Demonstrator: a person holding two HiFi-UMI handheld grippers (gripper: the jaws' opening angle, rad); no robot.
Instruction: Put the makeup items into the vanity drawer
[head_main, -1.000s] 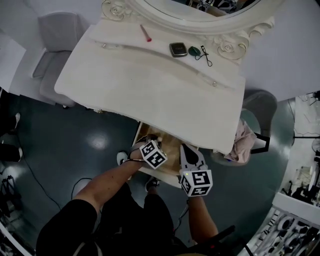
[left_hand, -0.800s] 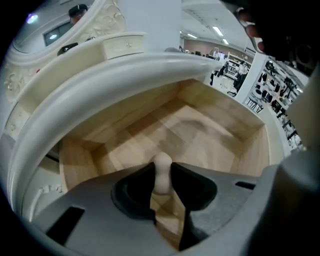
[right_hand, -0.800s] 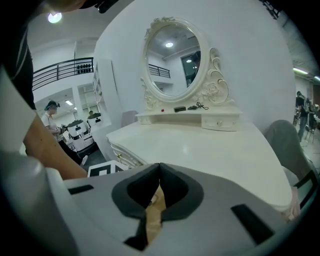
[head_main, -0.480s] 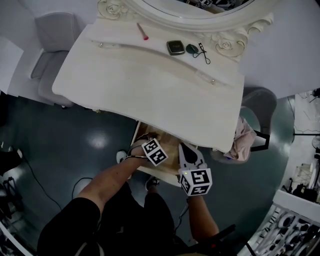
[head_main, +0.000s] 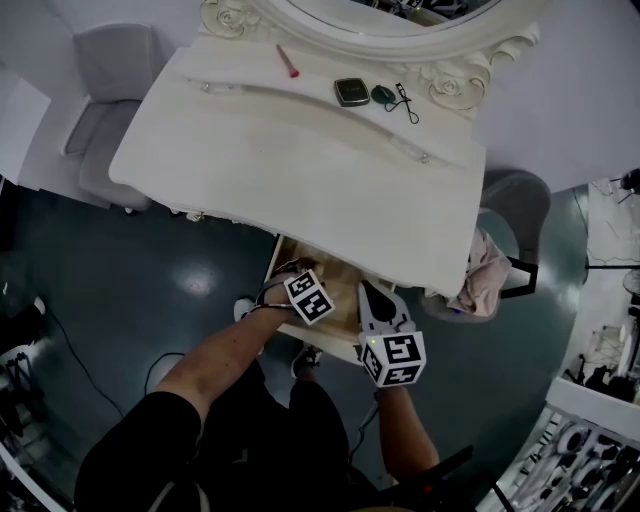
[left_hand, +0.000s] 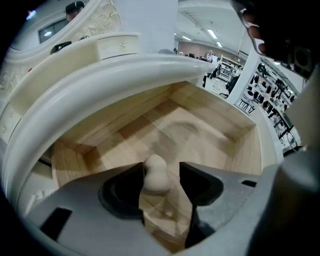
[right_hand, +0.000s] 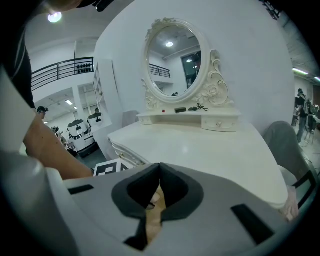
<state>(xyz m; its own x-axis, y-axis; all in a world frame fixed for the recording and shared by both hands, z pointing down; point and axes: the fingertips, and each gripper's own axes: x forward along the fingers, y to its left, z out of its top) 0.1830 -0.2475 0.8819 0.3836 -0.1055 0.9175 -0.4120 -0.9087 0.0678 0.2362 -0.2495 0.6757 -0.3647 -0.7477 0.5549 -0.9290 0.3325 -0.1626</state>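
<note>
The vanity's wooden drawer (head_main: 274, 263) stands pulled out below the white tabletop (head_main: 300, 170). My left gripper (left_hand: 161, 175) reaches into the drawer (left_hand: 205, 125) with its jaws opening. A beige gourd-shaped makeup sponge (left_hand: 156, 175) sits between them against the left jaw, with a gap on its right side. In the head view the left gripper (head_main: 303, 288) is over the drawer and the right gripper (head_main: 372, 296) is beside it. The right gripper (right_hand: 159, 169) is shut with nothing in it. On the back shelf lie a pink stick (head_main: 289, 62), a compact (head_main: 351, 92), a dark green item (head_main: 385, 96) and a black tool (head_main: 408, 106).
An oval mirror (head_main: 380, 15) rises behind the shelf. A grey chair (head_main: 108, 95) stands left of the vanity. A second chair (head_main: 515, 215) at the right carries a pink cloth (head_main: 482, 280). A cable (head_main: 70, 350) runs across the dark floor.
Both grippers stay over the open drawer with hardly any shift. The items on the back shelf have not moved.
</note>
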